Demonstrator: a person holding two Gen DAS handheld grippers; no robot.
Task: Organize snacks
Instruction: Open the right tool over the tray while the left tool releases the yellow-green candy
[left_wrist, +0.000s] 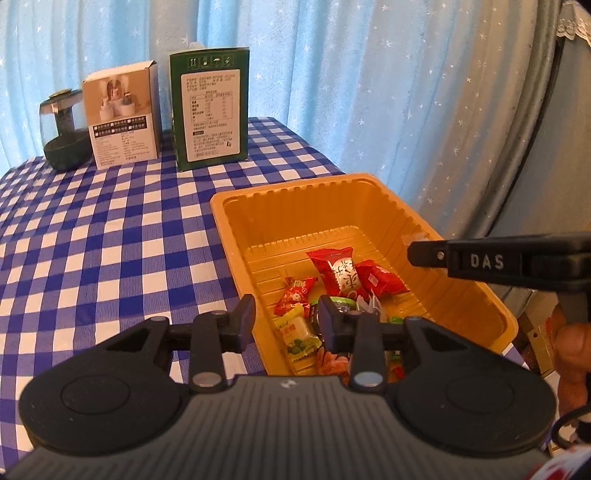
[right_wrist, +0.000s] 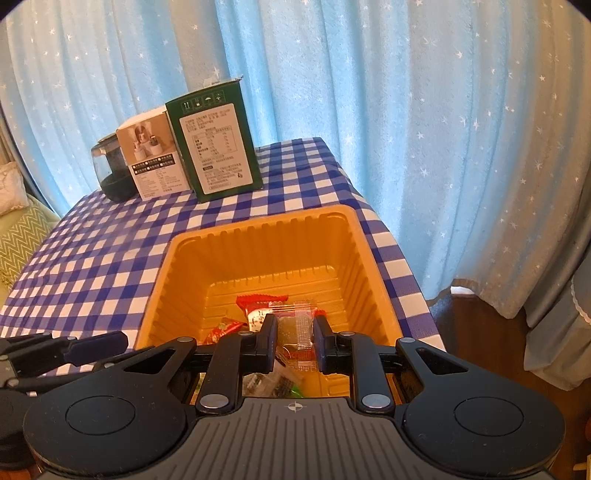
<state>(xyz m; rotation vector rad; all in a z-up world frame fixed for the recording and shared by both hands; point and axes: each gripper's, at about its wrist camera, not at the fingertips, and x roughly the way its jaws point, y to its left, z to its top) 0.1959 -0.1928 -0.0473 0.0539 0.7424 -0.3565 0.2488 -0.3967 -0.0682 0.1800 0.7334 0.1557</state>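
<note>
Orange plastic forms the ribbed tray (right_wrist: 373, 273) that sits straight ahead of and below both grippers, on the blue-and-white checked tablecloth (left_wrist: 110, 229). Most of the snacks already lie in its near end: two red packets (left_wrist: 334, 269) just beyond the left gripper's tips, a yellow-green packet (left_wrist: 297, 330) right under its gap, and more wrappers half hidden beneath its body.

The right gripper (right_wrist: 294, 334) is clamped on a clear-wrapped snack (right_wrist: 295, 328), the pads pressing both sides of the wrapper. It hangs directly over the tray's near end, angled downward, which I judge puts the packet where a release would drop it among the others rather than onto the cloth.

The left gripper (left_wrist: 286, 321) has its jaws a little apart with nothing between the pads; only the tray floor and loose wrappers show through the gap. Its tips straddle the tray's near left wall, one finger outside over the cloth and one inside, so it looks to have nothing left to carry here.

Far ahead and to the left of both grippers stand a green box (left_wrist: 210, 110), a white box (left_wrist: 123, 118) and a dark glass jar (left_wrist: 64, 129), lined up at the back edge by the blue curtain (right_wrist: 406, 110), well clear of the working area. No loose snack shows on the cloth in either view.
</note>
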